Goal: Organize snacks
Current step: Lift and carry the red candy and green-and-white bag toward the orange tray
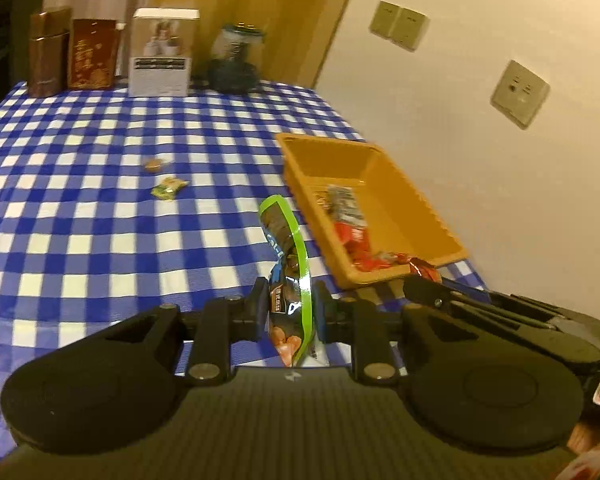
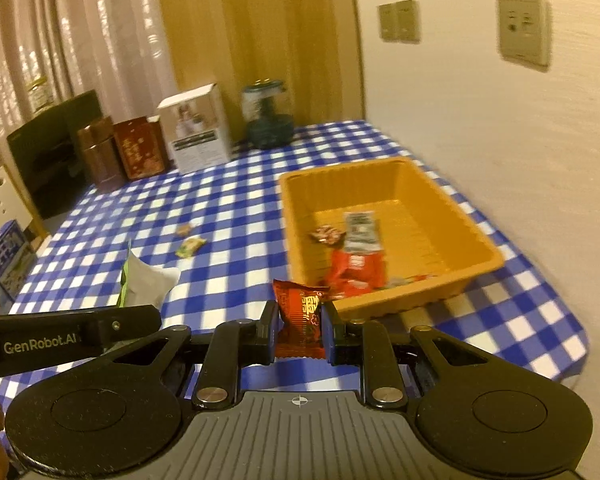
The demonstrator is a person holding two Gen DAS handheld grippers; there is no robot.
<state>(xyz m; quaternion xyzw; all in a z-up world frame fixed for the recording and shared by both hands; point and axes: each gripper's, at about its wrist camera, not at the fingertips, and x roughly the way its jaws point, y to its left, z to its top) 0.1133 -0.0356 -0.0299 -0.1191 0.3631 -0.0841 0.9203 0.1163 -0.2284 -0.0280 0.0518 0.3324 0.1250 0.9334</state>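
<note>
Snacks are held in both grippers: a green-edged foil snack pouch (image 1: 290, 276) is clamped in the left gripper (image 1: 290, 308), and a small red wrapped snack (image 2: 302, 320) is pinched in the right gripper (image 2: 300, 330). Both are carried just short of the near rim of the orange plastic tray (image 2: 440, 184), which already holds several packets. Each should be moved over the tray floor before release, one at a time. Two small wrapped sweets (image 1: 168, 188) remain on the blue-checked table (image 1: 80, 220).

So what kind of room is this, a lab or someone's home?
Most likely a home dining area: a table under a blue-and-white checked tablecloth, pleated curtains behind it, and tea tins and a boxed item along the back edge.
</note>
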